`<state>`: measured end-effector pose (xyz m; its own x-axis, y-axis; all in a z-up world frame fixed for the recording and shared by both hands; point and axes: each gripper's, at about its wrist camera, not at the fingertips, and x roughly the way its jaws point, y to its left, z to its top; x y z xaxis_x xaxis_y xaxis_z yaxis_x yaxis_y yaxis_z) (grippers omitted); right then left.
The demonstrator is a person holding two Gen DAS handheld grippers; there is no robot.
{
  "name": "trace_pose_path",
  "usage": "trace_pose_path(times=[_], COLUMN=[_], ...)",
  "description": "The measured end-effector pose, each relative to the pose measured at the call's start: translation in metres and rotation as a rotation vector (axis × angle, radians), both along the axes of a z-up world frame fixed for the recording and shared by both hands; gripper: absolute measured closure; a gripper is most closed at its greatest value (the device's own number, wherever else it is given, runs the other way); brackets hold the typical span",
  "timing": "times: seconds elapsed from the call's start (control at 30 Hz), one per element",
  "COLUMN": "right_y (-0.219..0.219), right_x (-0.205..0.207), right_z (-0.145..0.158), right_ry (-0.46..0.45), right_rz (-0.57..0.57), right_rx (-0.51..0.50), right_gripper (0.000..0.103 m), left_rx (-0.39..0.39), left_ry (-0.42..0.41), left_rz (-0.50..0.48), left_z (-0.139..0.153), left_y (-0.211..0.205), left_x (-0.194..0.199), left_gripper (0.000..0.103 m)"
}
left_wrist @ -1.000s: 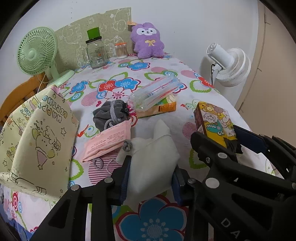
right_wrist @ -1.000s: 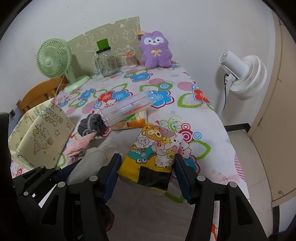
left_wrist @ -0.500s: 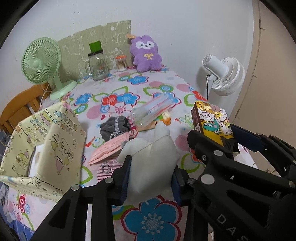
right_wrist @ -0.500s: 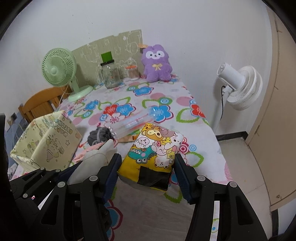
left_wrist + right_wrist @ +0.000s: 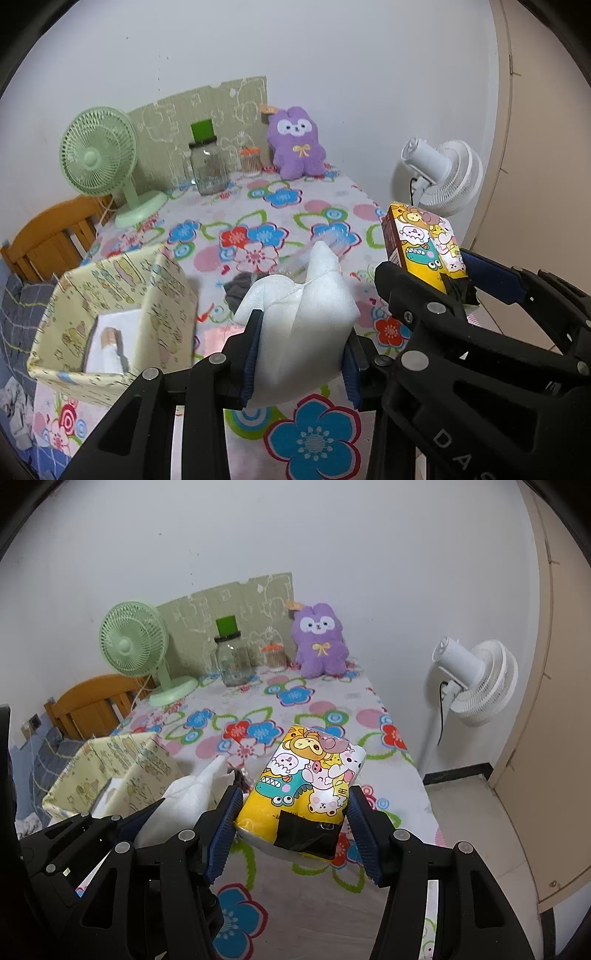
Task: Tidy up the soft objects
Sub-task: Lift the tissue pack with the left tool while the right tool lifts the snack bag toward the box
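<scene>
The left gripper (image 5: 301,363) is clamped on a soft white cloth pouch (image 5: 303,321), held above the flower-print tablecloth (image 5: 258,206). At its 3 o'clock, the right gripper (image 5: 295,827) pinches a yellow cartoon-print tissue pack (image 5: 306,775), also lifted clear. A pale yellow open fabric box (image 5: 155,295) sits at 9 o'clock.
</scene>
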<state>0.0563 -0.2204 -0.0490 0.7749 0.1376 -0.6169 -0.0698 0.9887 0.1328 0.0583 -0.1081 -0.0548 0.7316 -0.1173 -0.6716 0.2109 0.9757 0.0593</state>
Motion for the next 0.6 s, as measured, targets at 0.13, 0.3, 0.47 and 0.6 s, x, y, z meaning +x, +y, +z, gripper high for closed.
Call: trace_pose_path(times=[0.13,0.3,0.47,0.6], right_y=[0.005,0.014,0.025,0.034], right_x=[-0.005,-0.01,-0.012,-0.013], right_z=[0.009,0.019,0.029,0.037], right_ry=[-0.01,-0.026,-0.043,-0.059], right_rz=[0.002,0.014,0.03,0.044], right_rx=[-0.004,-0.004,-0.004,-0.004], right_gripper=[0.042,0.042,0.042,0.042], left_rx=[0.003,0.007,0.01,0.012], left_ry=[-0.02,-0.04,-0.062,-0.082], left_rz=[0.004,0.013,0.022,0.03], left_z=[0.008,0.016,0.025,0.032], left_y=[0.005,0.014,0.026,0.034], left_x=[-0.004,-0.009,-0.013,-0.015], left_gripper=[0.065,0.065,0.065,0.065])
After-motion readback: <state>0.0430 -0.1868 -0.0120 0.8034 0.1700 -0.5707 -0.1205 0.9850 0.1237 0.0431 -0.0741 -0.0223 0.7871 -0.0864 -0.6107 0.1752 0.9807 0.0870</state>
